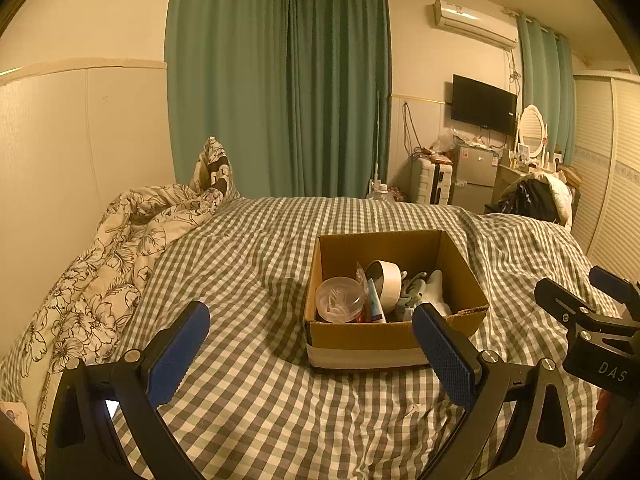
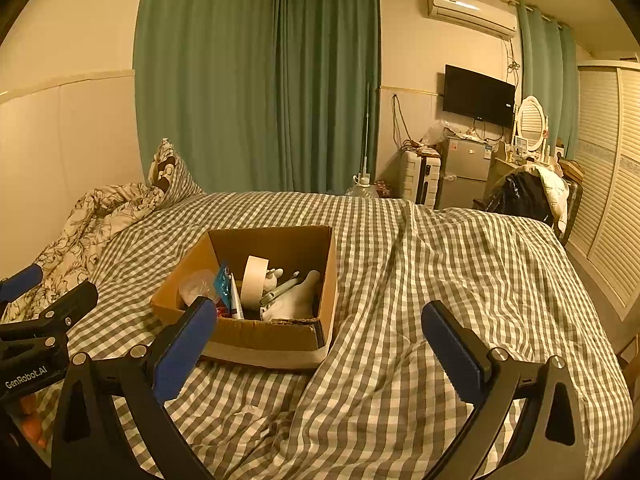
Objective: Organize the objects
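Open brown cardboard box [image 1: 394,334] sits on the grey-and-white checked bedspread [image 1: 248,400], right of centre in the left wrist view, left of centre in the right wrist view. Inside it lie a clear round plastic tub of cotton swabs [image 1: 339,299], a cream roll of tape standing on edge [image 1: 386,282], a blue-and-white flat packet [image 1: 375,300] and pale soft items [image 1: 434,292] at the right side. No loose item shows on the checked cloth. This fits either a box already filled or one about to be emptied and sorted; the frames do not settle which. Left gripper [image 1: 310,354] has its blue-padded fingers spread wide, holding nothing; right gripper [image 2: 318,354] likewise, spread and empty. Both hover short of the box's near wall. Whichever way the work goes, any reach should come in from above the rim, since the tape roll and packet stand upright and close-packed and would tip if nudged sideways. The left wrist view looks down onto the tub's lid; in the right wrist view the tub is half hidden behind the left finger. The right wrist view shows the tape roll's flat face and what may be a pale tube beside it, too small to be sure.
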`<state>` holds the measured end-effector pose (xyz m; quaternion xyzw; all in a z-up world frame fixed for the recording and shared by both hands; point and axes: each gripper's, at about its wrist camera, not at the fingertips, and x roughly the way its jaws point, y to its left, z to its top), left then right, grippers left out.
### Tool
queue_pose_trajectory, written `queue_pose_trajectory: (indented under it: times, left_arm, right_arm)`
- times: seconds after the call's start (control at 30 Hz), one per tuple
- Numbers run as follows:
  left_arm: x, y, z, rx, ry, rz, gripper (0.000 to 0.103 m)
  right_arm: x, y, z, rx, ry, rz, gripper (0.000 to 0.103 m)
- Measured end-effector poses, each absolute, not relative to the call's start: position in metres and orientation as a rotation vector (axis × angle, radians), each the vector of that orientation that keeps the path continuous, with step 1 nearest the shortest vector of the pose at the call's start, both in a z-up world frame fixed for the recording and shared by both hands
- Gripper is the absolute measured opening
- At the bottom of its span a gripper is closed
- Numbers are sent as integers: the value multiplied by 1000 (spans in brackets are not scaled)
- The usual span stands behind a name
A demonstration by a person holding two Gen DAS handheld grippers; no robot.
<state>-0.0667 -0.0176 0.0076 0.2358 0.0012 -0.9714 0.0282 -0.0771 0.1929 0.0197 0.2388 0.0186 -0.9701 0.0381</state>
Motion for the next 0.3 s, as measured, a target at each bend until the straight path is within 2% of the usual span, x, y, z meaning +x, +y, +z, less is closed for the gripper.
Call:
queue_pose_trajectory:
  times: [0.3]
  left_arm:
    - [-66,-14,7,730,-19,-3004,103]
  right_arm:
    - [-77,193,18,738,59,-2972,103]
